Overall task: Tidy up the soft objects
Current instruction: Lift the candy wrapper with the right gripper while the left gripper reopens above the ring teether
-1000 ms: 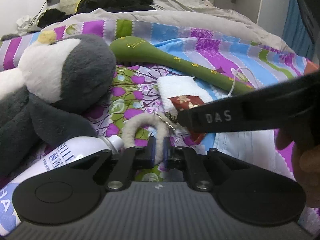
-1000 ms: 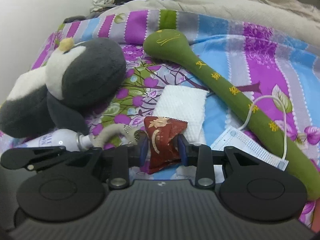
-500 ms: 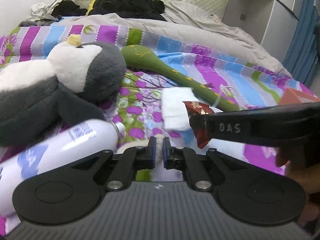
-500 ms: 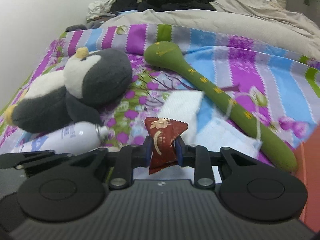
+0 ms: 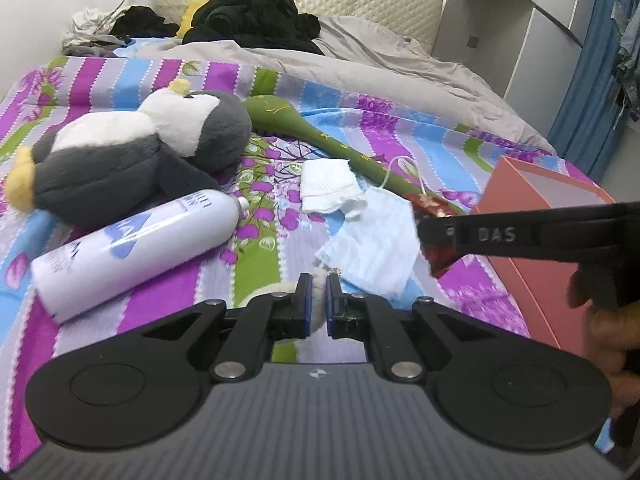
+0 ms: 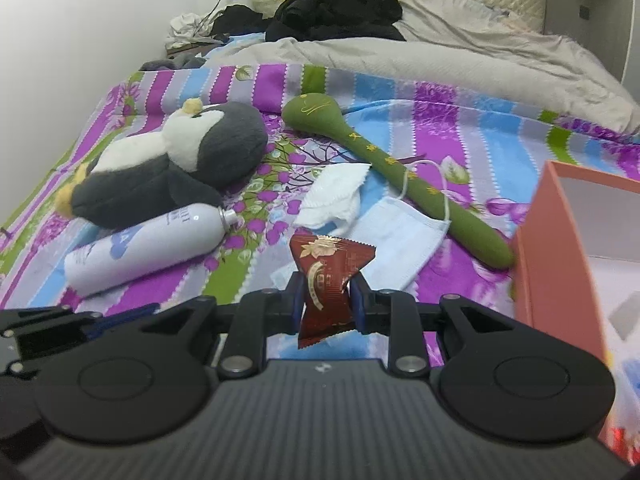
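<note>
My left gripper (image 5: 316, 300) is shut on a cream fuzzy loop (image 5: 319, 282) with a small metal charm, held just above the bedspread. My right gripper (image 6: 326, 300) is shut on a dark red snack packet (image 6: 326, 268), lifted off the bed; that packet (image 5: 440, 260) also shows in the left wrist view at the tip of the black arm. On the bed lie a grey and white penguin plush (image 5: 132, 160) (image 6: 180, 168), a long green plush stick (image 5: 320, 140) (image 6: 380, 160), a crumpled white cloth (image 5: 328, 188) (image 6: 336, 196) and a blue face mask (image 5: 372, 244) (image 6: 404, 232).
A white spray bottle (image 5: 132, 248) (image 6: 152, 244) lies in front of the penguin. An open pink box (image 5: 532, 208) (image 6: 560, 260) stands at the right of the bed. A grey duvet (image 6: 440, 60) and dark clothes (image 5: 256, 20) cover the far end. A wardrobe stands at the right.
Both grippers have risen and drawn back from the bed, each keeping its hold. The cream loop and the red packet came up with them. The pink box has come into view at the right.
</note>
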The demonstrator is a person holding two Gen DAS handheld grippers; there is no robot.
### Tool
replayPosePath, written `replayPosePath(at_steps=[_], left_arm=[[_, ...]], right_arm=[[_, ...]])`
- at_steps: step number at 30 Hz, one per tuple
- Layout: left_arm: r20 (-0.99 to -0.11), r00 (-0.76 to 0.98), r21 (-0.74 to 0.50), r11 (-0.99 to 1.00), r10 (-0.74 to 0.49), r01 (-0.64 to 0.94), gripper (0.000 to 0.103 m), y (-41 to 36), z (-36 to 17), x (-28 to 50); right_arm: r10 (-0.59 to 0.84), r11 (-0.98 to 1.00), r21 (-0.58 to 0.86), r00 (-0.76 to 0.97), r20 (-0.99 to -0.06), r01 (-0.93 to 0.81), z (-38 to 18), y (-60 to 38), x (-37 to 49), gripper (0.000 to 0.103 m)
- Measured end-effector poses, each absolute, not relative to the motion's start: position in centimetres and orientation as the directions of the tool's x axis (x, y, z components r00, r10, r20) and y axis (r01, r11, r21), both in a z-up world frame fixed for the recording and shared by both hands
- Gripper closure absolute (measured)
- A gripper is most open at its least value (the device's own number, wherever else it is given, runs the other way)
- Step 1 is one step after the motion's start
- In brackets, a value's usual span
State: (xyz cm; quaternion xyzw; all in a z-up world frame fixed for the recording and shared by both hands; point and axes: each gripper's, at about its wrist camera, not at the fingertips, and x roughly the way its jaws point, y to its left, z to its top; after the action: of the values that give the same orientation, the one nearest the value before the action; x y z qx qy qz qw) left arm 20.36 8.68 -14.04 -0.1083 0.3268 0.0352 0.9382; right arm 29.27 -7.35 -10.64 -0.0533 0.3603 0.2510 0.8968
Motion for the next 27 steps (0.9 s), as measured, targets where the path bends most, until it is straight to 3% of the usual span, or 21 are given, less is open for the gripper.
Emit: replayPosePath(at_steps=[11, 21, 24, 25, 26, 27], left_arm=[[-0.658, 0.750, -0.231, 0.965, -0.062, -0.122, 0.095, 6.2, -15.1, 12.9], [-0.719, 0.690, -0.279, 0.945, -0.086, -0.173, 0.093, 5.4, -18.5, 10.8], [-0.726, 0.682, -0.261, 0.951, -0.082, -0.164, 0.075, 4.9, -18.6, 10.4], [-0.728, 0.681, -0.254, 0.953, -0.077, -0.163, 0.060, 4.8, -18.6, 10.2], [-0.727, 0.683, -0.246, 0.955, -0.070, -0.164, 0.053, 4.7, -18.5, 10.0], [-0.722, 0.689, -0.240, 0.957, -0.063, -0.164, 0.053, 4.6, -18.5, 9.8]], right_arm=[[0.415, 0.858, 0.117, 0.541, -0.731, -0.500, -13.0, -10.8, 21.8, 0.075], [0.365, 0.872, 0.103, 0.497, -0.787, -0.478, -16.7, -13.0, 18.5, 0.074], [0.357, 0.877, 0.099, 0.498, -0.791, -0.470, -17.1, -13.6, 17.9, 0.073], [0.362, 0.877, 0.106, 0.498, -0.788, -0.469, -17.2, -13.7, 17.8, 0.072], [0.362, 0.878, 0.109, 0.499, -0.787, -0.466, -17.3, -13.9, 17.6, 0.069], [0.362, 0.880, 0.113, 0.498, -0.788, -0.461, -17.4, -14.1, 17.5, 0.061]])
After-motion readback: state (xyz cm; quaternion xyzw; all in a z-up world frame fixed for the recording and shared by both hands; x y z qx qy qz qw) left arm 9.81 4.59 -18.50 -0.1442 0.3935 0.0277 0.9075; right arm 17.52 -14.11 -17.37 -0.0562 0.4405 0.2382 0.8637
